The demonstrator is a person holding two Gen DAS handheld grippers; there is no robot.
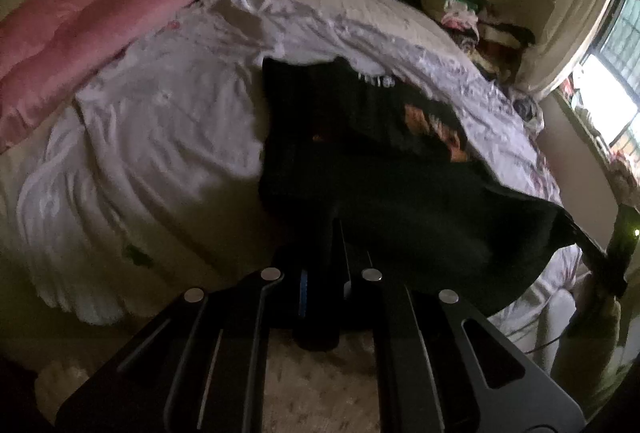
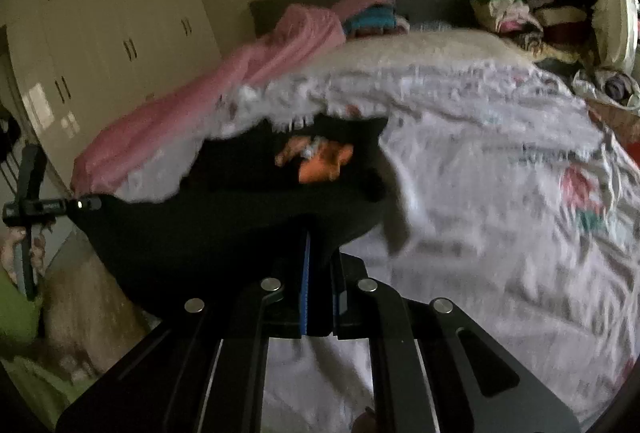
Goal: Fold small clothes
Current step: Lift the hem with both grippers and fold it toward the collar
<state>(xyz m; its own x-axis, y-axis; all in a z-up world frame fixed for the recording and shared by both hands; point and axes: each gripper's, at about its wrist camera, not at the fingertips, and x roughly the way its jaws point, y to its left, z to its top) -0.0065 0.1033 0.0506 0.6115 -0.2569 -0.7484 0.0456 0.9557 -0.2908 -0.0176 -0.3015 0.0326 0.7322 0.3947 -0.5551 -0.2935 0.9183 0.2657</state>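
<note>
While blurred, both grippers, left gripper and right gripper, seemingly pinch black shirt.

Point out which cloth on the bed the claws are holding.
The black printed garment, pinched along its near edge by the left claw and right claw; the pink blanket and white sheet lie ungripped.

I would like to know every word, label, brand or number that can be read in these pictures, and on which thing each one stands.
None can be read.
Black garment: a pale row of marks near its far edge, too blurred to read.
Same garment: an orange printed picture, no letters to make out.
White bedsheet: coloured patterns, blurred, no legible text.
</note>
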